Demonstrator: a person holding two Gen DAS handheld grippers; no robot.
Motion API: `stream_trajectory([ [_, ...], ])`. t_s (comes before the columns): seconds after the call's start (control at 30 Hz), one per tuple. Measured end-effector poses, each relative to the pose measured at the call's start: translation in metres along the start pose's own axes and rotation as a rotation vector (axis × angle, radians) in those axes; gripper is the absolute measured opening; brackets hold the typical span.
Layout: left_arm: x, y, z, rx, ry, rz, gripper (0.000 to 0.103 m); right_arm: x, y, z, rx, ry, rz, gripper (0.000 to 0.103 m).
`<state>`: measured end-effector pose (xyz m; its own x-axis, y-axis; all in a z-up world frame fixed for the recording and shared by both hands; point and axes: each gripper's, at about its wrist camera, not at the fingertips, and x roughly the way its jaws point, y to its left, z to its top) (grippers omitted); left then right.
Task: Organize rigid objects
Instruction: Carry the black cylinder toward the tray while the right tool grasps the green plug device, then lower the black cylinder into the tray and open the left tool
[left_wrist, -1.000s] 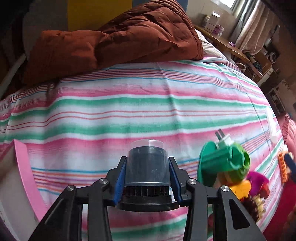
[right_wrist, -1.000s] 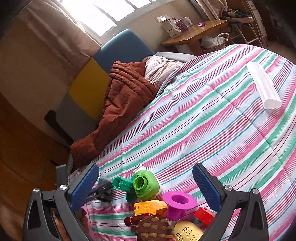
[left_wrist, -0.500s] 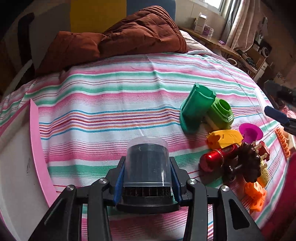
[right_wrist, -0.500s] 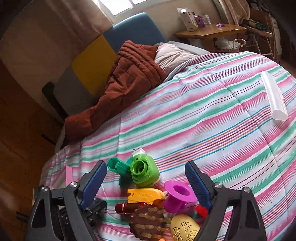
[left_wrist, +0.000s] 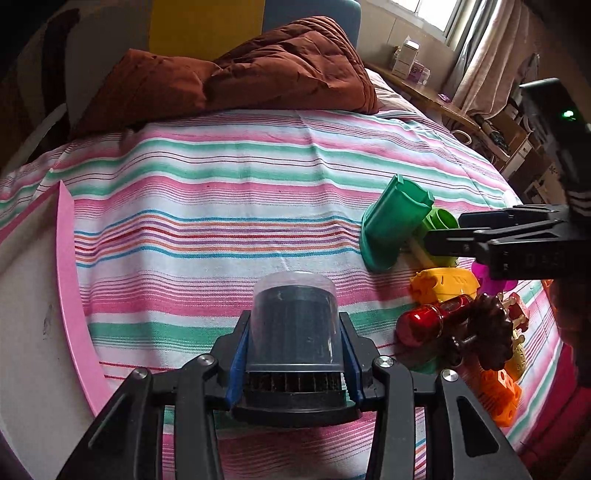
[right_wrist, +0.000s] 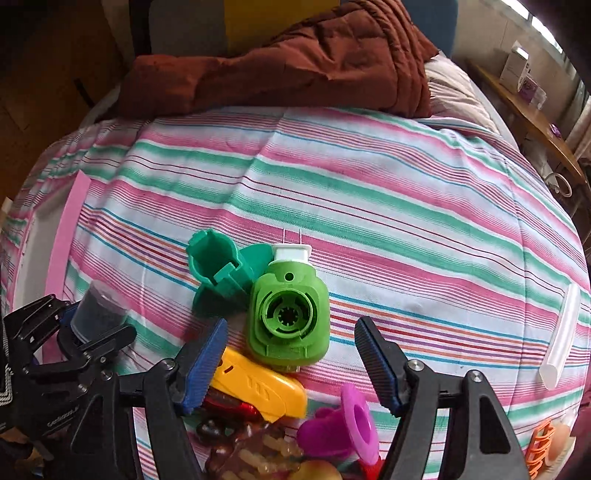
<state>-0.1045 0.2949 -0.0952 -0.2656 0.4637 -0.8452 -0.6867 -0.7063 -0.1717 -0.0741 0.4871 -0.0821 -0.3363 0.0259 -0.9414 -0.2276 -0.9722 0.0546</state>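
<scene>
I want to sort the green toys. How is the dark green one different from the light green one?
The dark green piece is a hollow sleeve with a wide flared base, lying tipped on its side; the light green plug-in is a rounded block facing up. The light green plug-in has a white end with metal prongs; the dark green piece has none. Both are hard plastic, touching on the striped bedspread.

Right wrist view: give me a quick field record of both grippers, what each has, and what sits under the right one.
left gripper: shut on the dark cylinder with clear cap
right gripper: open, jaws have just been closing, nothing pressed between the pads
below right gripper: light green plug-in device, yellow toy, magenta funnel-shaped piece
beside device: dark green holder
surface: striped bedspread
</scene>
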Motion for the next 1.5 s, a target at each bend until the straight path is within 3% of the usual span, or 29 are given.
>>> stream_trajectory([
  [0.07, 0.002, -0.002, 0.0, 0.008, -0.003, 0.004, 0.044, 0.016, 0.0, 0.003, 0.007, 0.047, -0.022, 0.053],
  [0.23, -0.001, -0.006, 0.0, 0.029, -0.011, 0.032, 0.043, 0.009, -0.007, -0.007, 0.061, -0.024, -0.062, 0.053],
  [0.4, -0.027, -0.012, -0.004, 0.044, -0.075, 0.071, 0.043, -0.035, -0.012, -0.022, 0.109, -0.17, -0.109, 0.053],
  [0.5, -0.054, -0.011, -0.008, 0.038, -0.135, 0.094, 0.043, -0.063, -0.002, -0.029, 0.103, -0.248, -0.073, 0.053],
  [0.67, -0.098, 0.001, -0.019, -0.011, -0.207, 0.132, 0.043, -0.081, 0.044, -0.028, 0.019, -0.313, 0.07, 0.053],
  [0.87, -0.137, 0.024, -0.039, -0.049, -0.254, 0.202, 0.043, -0.059, 0.111, -0.043, -0.134, -0.264, 0.165, 0.053],
  [1.17, -0.147, 0.068, -0.071, -0.143, -0.216, 0.269, 0.043, -0.007, 0.141, -0.059, -0.209, -0.168, 0.093, 0.053],
  [1.33, -0.135, 0.107, -0.09, -0.278, -0.139, 0.215, 0.043, 0.0, 0.136, -0.059, -0.191, -0.159, 0.103, 0.053],
  [1.5, -0.138, 0.154, -0.088, -0.401, -0.127, 0.184, 0.043, 0.0, 0.135, -0.059, -0.187, -0.155, 0.105, 0.053],
])
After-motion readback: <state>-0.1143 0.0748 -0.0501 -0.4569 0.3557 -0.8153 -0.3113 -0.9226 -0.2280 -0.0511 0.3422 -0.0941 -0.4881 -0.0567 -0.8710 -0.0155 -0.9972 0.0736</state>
